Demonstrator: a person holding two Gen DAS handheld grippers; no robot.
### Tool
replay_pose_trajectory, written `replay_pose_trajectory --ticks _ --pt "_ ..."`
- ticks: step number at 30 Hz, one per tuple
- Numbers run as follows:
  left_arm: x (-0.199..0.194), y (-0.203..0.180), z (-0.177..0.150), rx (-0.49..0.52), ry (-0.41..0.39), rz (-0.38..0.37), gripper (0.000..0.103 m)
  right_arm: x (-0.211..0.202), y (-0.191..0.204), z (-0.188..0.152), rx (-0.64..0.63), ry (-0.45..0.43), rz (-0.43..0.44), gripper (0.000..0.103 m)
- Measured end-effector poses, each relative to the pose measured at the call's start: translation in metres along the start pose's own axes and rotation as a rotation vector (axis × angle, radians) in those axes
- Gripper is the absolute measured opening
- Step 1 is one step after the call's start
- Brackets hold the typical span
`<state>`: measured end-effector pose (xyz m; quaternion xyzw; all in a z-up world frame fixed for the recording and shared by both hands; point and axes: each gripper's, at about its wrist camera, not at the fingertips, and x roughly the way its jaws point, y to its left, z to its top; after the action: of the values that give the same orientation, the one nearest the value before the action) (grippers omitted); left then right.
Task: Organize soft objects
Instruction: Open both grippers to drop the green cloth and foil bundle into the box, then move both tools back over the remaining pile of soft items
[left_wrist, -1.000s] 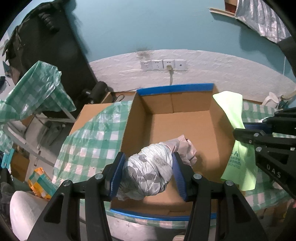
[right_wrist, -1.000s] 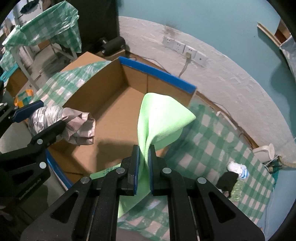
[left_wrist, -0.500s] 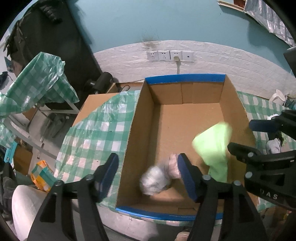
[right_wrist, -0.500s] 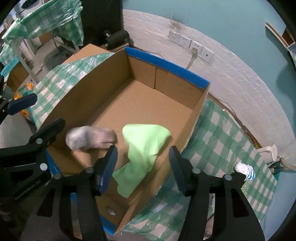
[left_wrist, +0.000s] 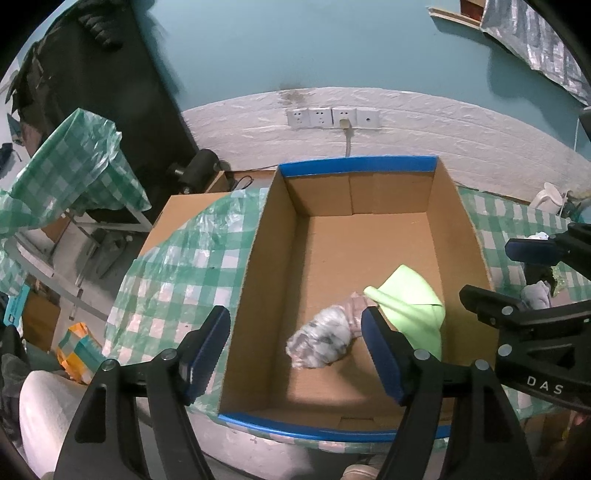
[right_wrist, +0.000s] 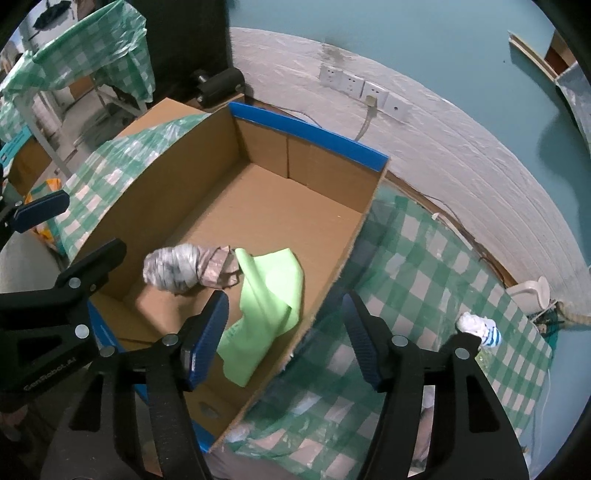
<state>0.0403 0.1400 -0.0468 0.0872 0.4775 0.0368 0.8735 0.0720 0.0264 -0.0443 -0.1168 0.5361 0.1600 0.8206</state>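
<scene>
Both tools hover over the cardboard box (left_wrist: 458, 221), the left tool (left_wrist: 295, 350) and right tool (right_wrist: 284, 332) empty, jaws opening; a grey bundle (right_wrist: 173, 267) and green cloth (right_wrist: 269, 291) lie touching on its floor, on the checked counter (right_wrist: 424, 258).

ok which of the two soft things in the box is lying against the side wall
The light green cloth: its edge runs up the cardboard box wall, while the grey-and-pink bundle lies on the floor beside it.

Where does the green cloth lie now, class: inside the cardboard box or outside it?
Inside. The green cloth lies crumpled on the cardboard box floor, beside the grey bundle.
</scene>
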Motion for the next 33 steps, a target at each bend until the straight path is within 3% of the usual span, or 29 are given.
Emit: replay_pose_trajectory --ticks 33 --pt "-0.033 -0.098 0.003 0.187 -0.060 -0.054 0.075 -0.036 -0.091 -0.075 0.167 -0.022 -0.048 0.066"
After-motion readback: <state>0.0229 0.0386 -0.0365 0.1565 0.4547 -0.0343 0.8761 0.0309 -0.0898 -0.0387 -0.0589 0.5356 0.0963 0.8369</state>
